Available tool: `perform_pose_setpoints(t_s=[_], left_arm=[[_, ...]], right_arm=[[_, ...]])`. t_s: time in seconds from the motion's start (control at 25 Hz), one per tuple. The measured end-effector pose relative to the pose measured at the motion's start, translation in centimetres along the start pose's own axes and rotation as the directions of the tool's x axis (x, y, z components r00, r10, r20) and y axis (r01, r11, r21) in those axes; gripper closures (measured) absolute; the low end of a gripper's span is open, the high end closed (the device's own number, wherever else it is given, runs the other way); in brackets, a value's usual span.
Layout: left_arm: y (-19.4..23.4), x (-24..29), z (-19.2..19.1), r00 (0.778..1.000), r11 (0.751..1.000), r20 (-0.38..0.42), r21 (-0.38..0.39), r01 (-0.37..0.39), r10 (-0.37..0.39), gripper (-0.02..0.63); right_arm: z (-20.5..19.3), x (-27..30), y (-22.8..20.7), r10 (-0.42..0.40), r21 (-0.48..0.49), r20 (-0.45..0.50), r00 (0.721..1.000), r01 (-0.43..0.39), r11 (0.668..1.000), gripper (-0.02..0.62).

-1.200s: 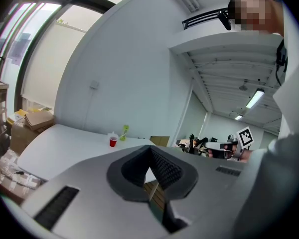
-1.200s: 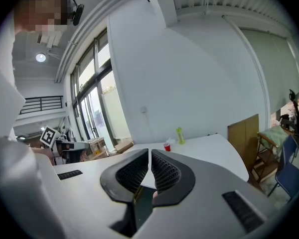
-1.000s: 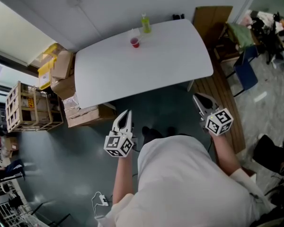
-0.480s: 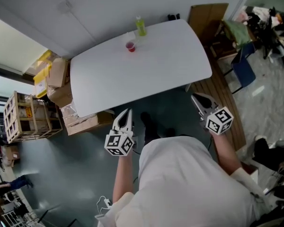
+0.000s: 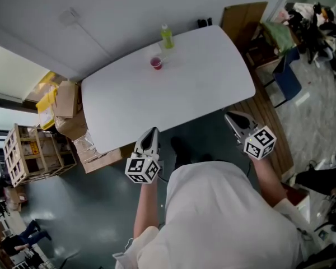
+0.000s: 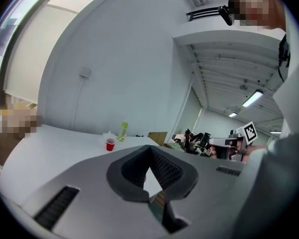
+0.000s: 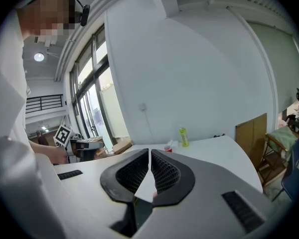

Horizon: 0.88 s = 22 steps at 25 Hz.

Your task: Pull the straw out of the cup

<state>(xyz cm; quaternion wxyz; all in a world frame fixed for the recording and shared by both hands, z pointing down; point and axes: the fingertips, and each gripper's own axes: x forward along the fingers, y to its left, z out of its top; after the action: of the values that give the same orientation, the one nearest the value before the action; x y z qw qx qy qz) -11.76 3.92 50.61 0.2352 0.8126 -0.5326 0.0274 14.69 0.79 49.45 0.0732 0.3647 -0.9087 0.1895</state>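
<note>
**Head view:** You have stepped closer to the table (image 5: 213, 83). Its near edge now lies just ahead of your left gripper (image 5: 151, 133) and right gripper (image 5: 231, 117). The red cup (image 5: 156, 64) stands near the far edge beside a green bottle (image 5: 167, 37), well apart from both grippers.

**Left gripper view:** The jaws are pressed together with nothing between them.

**Right gripper view:** The jaws are likewise together and empty. The straw is too small to make out. Treat the approach as unfinished, because the whole reach across the table remains.

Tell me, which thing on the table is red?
The small cup is the red one. The taller bottle just behind it, nearer the wall, is yellow-green.
</note>
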Motion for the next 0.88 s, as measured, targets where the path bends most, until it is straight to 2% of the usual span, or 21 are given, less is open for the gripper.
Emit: perform_pose_setpoints(t_s=[0.44,0.88], left_arm=[[6.6,3.6,2.9,0.994,0.995,-0.057,0.032,0.092,-0.090,0.604],[9.7,5.6,4.0,0.981,0.984,-0.081,0.010,0.177,-0.176,0.604]], right_arm=[[0.9,7.3,1.0,-0.048,0.038,-0.039,0.998,0.050,0.998,0.552],[1.1,11.5,1.8,-0.118,0.069,-0.077,0.990,0.123,0.990,0.552]])
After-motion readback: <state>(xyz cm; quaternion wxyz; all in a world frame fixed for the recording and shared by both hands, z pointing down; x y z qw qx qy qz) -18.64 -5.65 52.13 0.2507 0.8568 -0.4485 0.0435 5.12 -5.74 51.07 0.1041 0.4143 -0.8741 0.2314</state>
